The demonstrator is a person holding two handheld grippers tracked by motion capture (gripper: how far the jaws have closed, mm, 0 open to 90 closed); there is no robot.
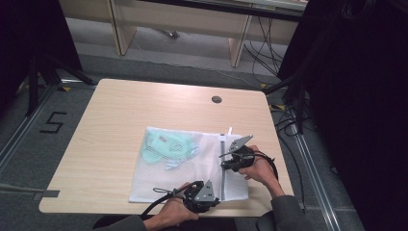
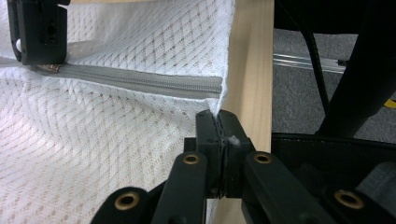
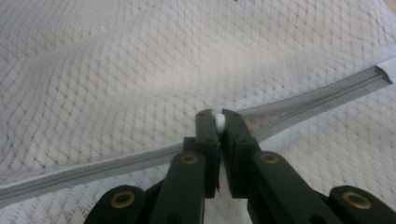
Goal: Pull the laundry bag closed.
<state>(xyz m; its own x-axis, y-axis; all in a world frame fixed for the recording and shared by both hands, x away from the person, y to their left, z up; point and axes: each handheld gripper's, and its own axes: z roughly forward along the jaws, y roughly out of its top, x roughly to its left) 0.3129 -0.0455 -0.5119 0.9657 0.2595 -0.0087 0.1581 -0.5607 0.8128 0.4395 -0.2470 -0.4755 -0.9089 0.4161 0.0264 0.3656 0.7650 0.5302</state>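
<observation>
1. Mesh laundry bag (image 1: 187, 166) lies flat on the table (image 1: 115, 125), near its front edge.
2. Left gripper (image 2: 218, 122) pinches the bag's corner, anchoring it.
3. Right gripper (image 3: 218, 122) pinches the white zipper pull (image 3: 219, 122), apparently to slide the zipper (image 1: 223, 168).

Both grippers (image 1: 235, 159) were black, with brass rivets (image 3: 189, 159) (four per view), grey three-cornered plates, black cables; sleeves (image 1: 288, 211) were grey.

Both the left gripper (image 1: 211, 191) and right gripper (image 1: 227, 159) have jaws clamped tight.
</observation>
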